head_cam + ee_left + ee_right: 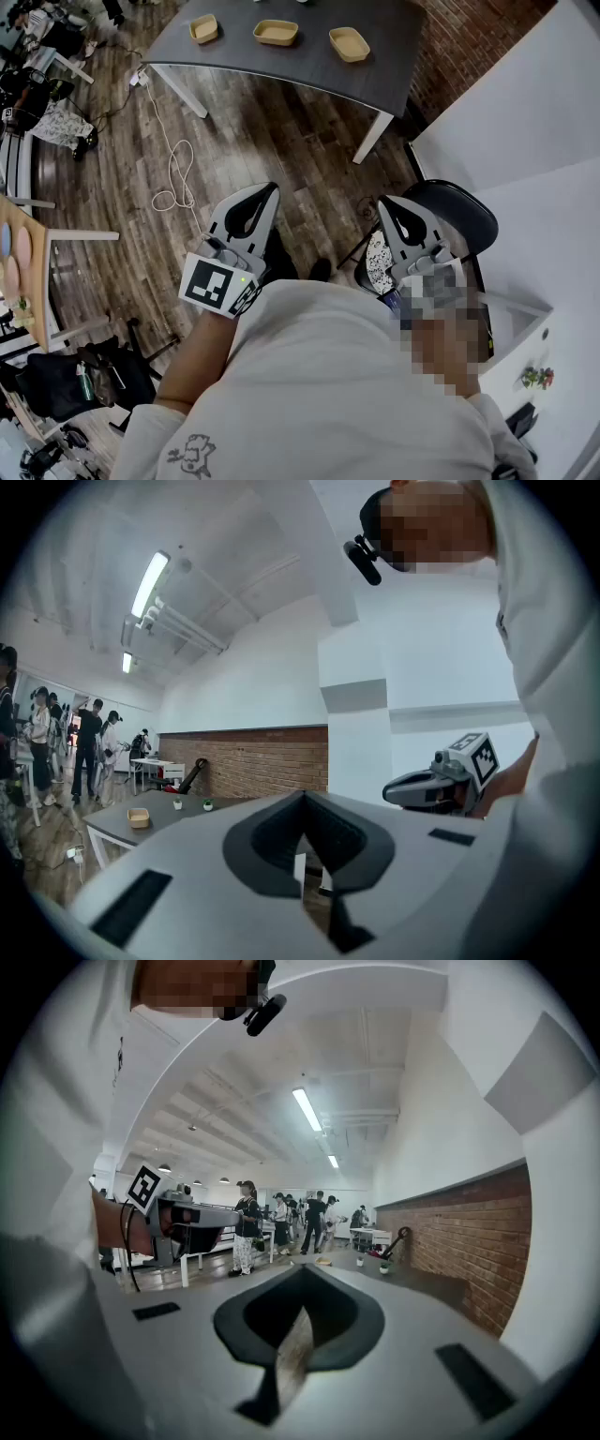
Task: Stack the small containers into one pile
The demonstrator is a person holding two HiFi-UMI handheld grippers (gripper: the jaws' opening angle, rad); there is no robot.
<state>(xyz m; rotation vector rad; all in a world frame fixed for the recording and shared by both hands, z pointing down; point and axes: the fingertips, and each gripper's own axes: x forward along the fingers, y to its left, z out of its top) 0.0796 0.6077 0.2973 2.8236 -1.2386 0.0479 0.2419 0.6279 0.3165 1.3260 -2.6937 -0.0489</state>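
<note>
No words, numbers or brand names can be read in any view. The only sign-like marks are black-and-white square patterns. One marker [211,281] sits on the cube of the left hand-held gripper [270,190], left of centre in the head view. A second marker [485,754] sits on the right hand-held gripper [387,792], at the right of the left gripper view. A small dark drawing [192,453] at the lower left of the head view shows no legible letters.

Three small containers [276,32] sit apart on the grey table [309,67].
</note>
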